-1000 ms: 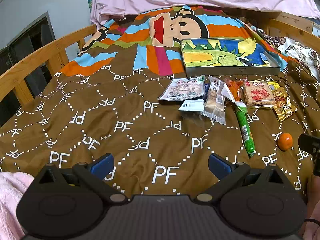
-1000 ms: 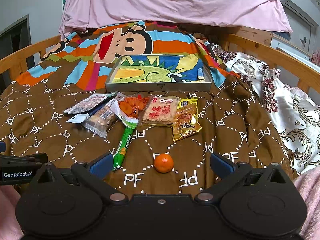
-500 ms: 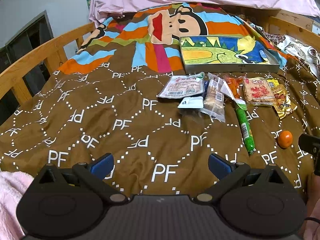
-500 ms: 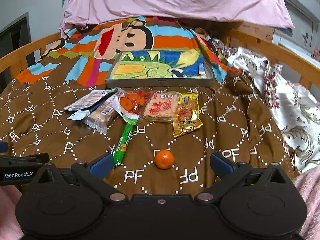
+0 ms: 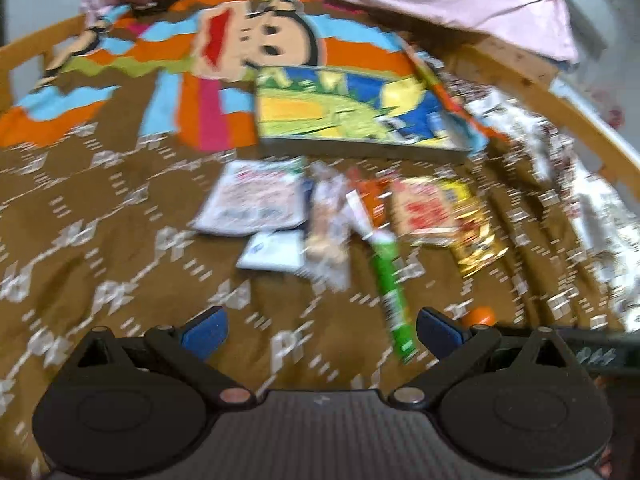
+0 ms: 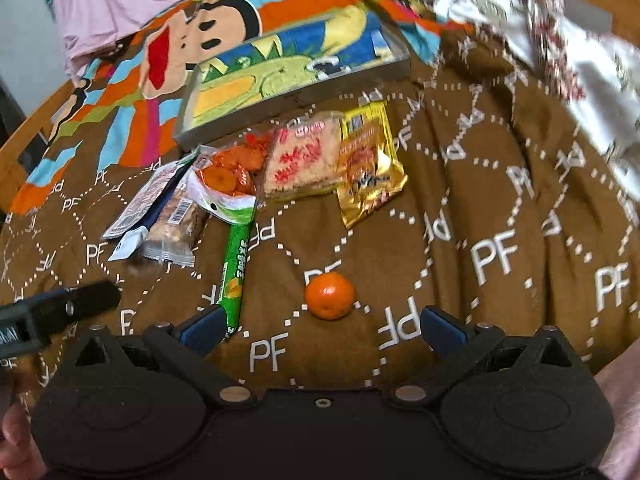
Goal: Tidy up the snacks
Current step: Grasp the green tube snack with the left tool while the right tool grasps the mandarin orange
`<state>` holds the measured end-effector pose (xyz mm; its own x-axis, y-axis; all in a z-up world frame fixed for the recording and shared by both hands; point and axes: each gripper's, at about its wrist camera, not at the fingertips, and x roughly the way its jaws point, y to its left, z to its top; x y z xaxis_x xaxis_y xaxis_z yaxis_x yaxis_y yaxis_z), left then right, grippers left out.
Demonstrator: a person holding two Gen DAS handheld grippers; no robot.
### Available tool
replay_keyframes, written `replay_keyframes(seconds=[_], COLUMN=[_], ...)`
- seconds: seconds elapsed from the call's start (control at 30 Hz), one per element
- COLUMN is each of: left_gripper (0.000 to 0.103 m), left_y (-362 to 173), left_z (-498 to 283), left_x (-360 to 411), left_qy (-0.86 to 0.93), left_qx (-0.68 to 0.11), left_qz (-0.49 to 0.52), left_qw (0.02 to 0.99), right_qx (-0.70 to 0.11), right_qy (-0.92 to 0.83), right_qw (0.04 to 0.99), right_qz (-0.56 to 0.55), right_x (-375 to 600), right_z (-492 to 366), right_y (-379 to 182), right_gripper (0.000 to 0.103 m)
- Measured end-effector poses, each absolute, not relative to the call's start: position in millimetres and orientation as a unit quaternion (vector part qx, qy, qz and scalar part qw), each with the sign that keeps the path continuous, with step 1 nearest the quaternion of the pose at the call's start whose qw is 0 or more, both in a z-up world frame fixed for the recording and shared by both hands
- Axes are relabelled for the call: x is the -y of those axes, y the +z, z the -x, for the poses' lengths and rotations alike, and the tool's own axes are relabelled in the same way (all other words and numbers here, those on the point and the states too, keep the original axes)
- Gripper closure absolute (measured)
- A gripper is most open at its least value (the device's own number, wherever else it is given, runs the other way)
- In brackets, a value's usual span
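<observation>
Both grippers' fingers are spread, empty. At lower centre of the right wrist view, the right gripper (image 6: pixel 320 330) faces a small round orange tangerine (image 6: pixel 330 295); the left gripper (image 5: pixel 320 330) is blurred.

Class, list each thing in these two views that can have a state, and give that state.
Left gripper: open, empty.
Right gripper: open, empty.
Tray: holds no snacks.
Mandarin: unpeeled, on the blanket.
Green candy tube: lying flat, sealed.
Gold packet: lying flat.
Red-print cracker pack: lying flat.
</observation>
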<state>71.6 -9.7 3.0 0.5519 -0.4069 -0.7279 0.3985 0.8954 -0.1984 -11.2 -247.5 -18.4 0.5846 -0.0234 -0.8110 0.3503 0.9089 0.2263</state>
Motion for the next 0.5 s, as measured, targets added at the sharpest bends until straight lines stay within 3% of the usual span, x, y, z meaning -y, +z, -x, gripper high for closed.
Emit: replay_keyframes(seconds=[0.3,0.5], left_gripper=[0.001,0.003], left_y=[-22,-40], left_z=[-115,-133], left_x=[49,67], left_qy=[-0.352,-0.389], left_qx=[-0.434,-0.452], left_qz=[0.055,0.054], left_qw=[0.828,0.801], right_qx=[-0.437,-0.427], right_qy=[-0.155,-0.156], right_qw=[0.863,0.871], right_qz=[-0.198,-0.187], right_x=[250,242], right_z=[4,-3], right_y=[-26,-29], right_gripper=[0.001,0.015])
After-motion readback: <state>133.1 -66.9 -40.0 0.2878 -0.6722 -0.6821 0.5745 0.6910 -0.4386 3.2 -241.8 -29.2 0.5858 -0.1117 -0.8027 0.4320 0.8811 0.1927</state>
